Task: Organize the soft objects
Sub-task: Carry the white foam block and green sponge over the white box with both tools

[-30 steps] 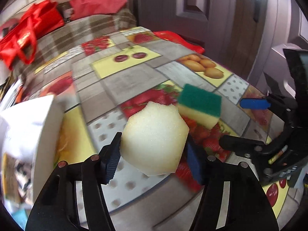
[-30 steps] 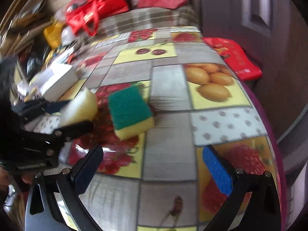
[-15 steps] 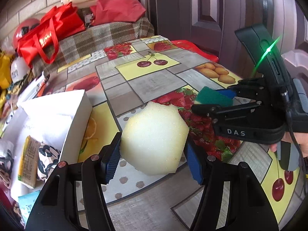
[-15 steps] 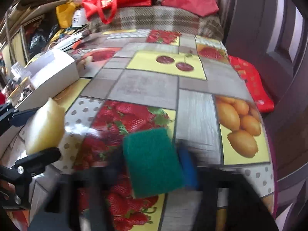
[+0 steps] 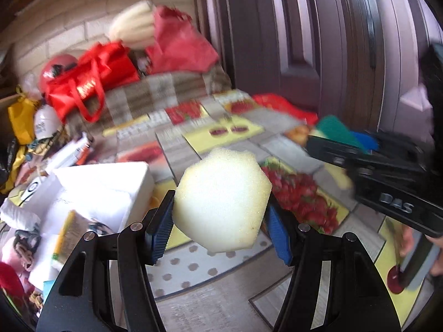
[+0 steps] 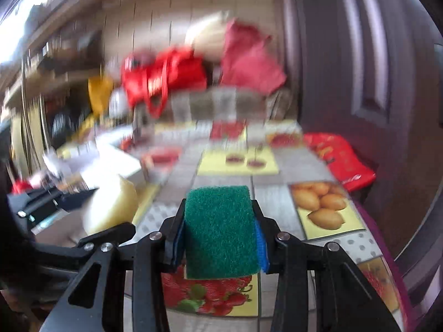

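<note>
My left gripper is shut on a pale yellow foam sponge with cut corners, held above the fruit-patterned tablecloth. My right gripper is shut on a green-topped scouring sponge, lifted off the table. In the left wrist view the right gripper comes in from the right with the green sponge at its tip. The right wrist view shows the left gripper at the left with the foam sponge.
An open white box with packets and soft items stands at the table's left. Red bags and a red cloth lie on a checked seat behind the table. A dark door is at the right. A red item lies off the table's far right edge.
The right gripper has shut on the green sponge and lifted it from the table. Both grippers have tilted up, so more of the wall and bags shows. The foam sponge stays gripped.
</note>
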A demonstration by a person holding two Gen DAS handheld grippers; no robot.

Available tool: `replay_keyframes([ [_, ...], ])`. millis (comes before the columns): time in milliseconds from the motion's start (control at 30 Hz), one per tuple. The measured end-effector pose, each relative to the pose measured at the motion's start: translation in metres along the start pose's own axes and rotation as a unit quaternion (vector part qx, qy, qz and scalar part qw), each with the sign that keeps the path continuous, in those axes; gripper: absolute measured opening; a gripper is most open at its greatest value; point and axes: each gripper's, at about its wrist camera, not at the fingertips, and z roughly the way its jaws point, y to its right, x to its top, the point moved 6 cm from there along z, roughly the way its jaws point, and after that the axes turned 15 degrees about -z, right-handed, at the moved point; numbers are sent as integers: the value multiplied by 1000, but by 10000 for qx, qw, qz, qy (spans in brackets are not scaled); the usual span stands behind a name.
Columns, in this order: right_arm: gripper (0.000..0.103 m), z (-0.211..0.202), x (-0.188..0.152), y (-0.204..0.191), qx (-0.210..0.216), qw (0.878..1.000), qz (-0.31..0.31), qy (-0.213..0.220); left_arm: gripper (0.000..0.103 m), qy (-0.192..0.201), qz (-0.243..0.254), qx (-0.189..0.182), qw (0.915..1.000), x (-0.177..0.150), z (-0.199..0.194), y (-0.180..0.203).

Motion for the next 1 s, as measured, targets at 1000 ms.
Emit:
replay_keyframes([
  [1000, 41, -45, 8, -54, -151, 9983, -38, 564, 62, 978, -592, 82, 9934, -18, -98, -56],
])
